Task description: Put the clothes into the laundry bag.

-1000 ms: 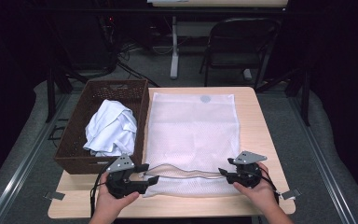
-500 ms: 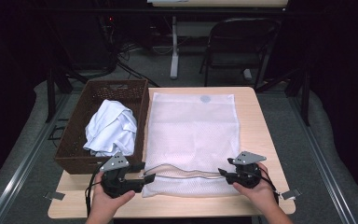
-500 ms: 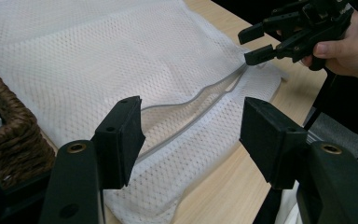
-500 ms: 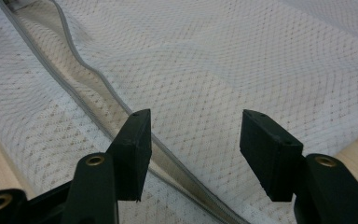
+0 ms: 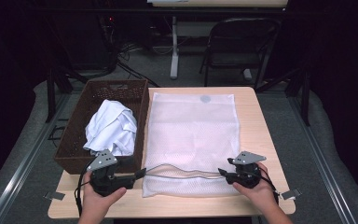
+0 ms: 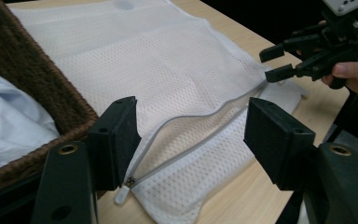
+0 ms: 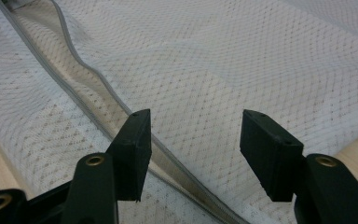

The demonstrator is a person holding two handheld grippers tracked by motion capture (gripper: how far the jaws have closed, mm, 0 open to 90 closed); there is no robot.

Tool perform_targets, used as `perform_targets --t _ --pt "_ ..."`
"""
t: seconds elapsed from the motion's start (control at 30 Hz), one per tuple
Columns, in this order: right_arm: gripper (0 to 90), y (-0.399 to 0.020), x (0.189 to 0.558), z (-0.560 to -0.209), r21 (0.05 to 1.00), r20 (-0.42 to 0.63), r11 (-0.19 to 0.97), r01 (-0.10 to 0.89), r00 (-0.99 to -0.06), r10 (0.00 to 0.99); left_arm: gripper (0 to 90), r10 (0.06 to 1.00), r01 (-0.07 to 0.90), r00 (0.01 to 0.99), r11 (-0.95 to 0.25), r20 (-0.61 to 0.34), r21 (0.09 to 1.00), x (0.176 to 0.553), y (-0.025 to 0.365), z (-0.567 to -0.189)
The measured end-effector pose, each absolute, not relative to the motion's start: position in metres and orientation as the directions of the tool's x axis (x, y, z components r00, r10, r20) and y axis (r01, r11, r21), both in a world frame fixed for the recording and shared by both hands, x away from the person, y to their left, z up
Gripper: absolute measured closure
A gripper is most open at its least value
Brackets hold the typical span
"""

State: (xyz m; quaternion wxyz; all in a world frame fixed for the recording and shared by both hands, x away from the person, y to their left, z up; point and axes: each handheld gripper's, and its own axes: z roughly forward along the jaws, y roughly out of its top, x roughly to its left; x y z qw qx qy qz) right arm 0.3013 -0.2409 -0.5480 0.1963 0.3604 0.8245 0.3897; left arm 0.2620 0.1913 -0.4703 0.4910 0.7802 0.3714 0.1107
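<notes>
Mesh laundry bag (image 5: pixel 193 140) is lying flat on the desk (image 5: pixel 256 121), zipper (image 6: pixel 200 128) gaping for loading, while the left claw (image 6: pixel 191 135), just widening, and the right claw (image 7: pixel 193 149) are both hovering released, gripping nothing.

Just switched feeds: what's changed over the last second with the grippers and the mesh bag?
The left gripper drew slightly left off the mesh bag, its jaws opening, nothing between them; the zipper lies open. The right gripper, basket and white cloth stayed put.

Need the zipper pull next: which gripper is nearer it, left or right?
The left gripper: the zipper pull lies by its jaw at the mesh laundry bag's corner; the right gripper sits at the zipper's far end.
</notes>
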Motion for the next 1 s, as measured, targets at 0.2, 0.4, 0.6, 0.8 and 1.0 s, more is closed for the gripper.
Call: perform_targets --t 0.2,0.4,0.6,0.8,1.0 --pt "43.3 -0.241 0.302 -0.548 0.783 -0.043 0.438 0.441 -0.665 0.746 29.4 0.733 0.483 0.654 -0.212 -0.189 0.850 0.263 0.200 -0.469" --pt "43.2 -0.241 0.302 -0.548 0.784 -0.042 0.437 0.441 -0.664 0.746 29.2 0.750 0.487 0.634 -0.197 -0.189 0.851 0.264 0.207 -0.468" --pt "43.1 -0.241 0.302 -0.548 0.784 -0.043 0.438 0.440 -0.665 0.746 29.2 0.762 0.492 0.618 -0.182 -0.194 0.852 0.264 0.213 -0.467" --pt "43.0 -0.241 0.302 -0.549 0.784 -0.044 0.439 0.440 -0.665 0.745 29.3 0.779 0.497 0.595 -0.162 -0.199 0.852 0.265 0.221 -0.467" --pt "42.9 -0.241 0.302 -0.549 0.784 -0.045 0.439 0.439 -0.666 0.745 28.7 0.800 0.509 0.569 -0.160 -0.191 0.846 0.266 0.227 -0.466"
